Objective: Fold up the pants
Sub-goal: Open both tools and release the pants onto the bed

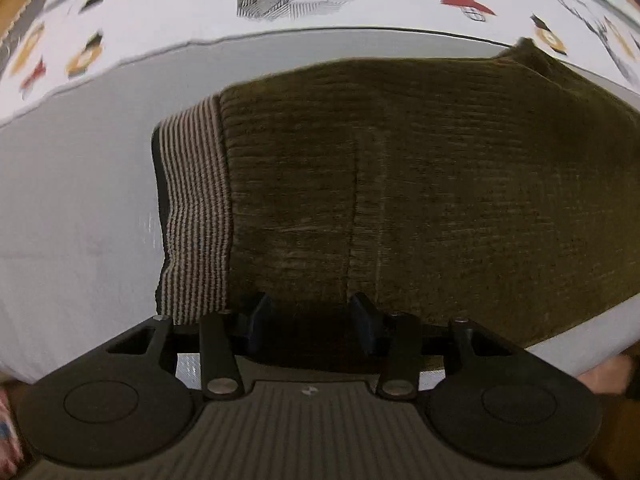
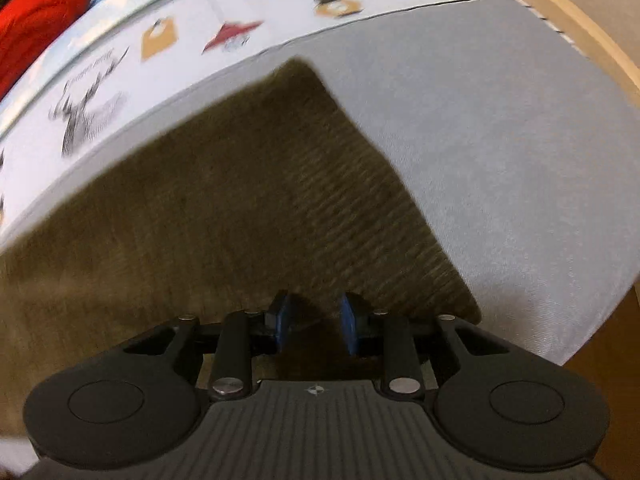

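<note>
The left gripper [image 1: 312, 320] is sitting at the near edge of the olive ribbed pants [image 1: 420, 184], its dark fingers spread apart with the fabric edge lying between them, not pinched. The right gripper [image 2: 314, 322] is likewise holding its blue-padded fingers [image 2: 283, 320] apart over the near edge of the pants [image 2: 240, 200], close to their right-hand corner. The pants are lying flat on the grey sheet [image 1: 80, 184], the striped waistband [image 1: 196, 220] pointing toward its left side. Beyond the sheet's far edge, a white printed cover [image 1: 160, 4] with deer and lamp motifs is showing.
</note>
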